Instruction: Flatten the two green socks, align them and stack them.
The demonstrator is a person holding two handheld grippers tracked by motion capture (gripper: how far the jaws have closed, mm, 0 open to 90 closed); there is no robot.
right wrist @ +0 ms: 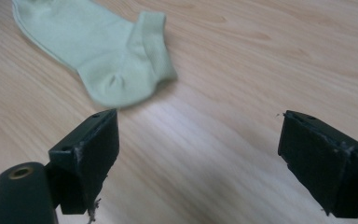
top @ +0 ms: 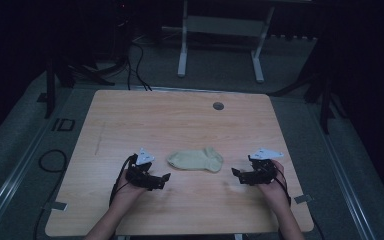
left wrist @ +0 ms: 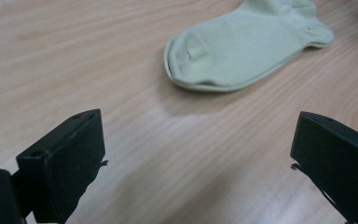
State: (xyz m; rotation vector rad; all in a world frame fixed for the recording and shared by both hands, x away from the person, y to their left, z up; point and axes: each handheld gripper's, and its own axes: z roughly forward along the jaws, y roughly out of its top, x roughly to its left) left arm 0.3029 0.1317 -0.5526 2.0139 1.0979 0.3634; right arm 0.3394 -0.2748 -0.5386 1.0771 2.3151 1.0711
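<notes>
Two pairs of black, blocky jaws stand wide apart with nothing between them but bare wood. The left gripper (top: 166,177) sits low over the table just to the left of the sock (top: 196,160), and in its own view the rounded toe end (left wrist: 191,53) lies ahead of the gap. The right gripper (top: 236,173) hovers near the sock's other side, where its view shows the ribbed cuff (right wrist: 156,44) and the puckered heel just beyond its jaw tips.

The sock is a pale green ankle sock of soft knit, lying flat and slightly curved near the middle of the table (top: 180,120), apart from both grippers. That tabletop is a light wood-grain laminate with rounded corners and a small grey round cap (top: 218,106) near its far edge. Grey carpet surrounds it; a white-legged frame (top: 220,45) stands beyond in a dim room, with black cables (top: 137,65) trailing on the floor.
</notes>
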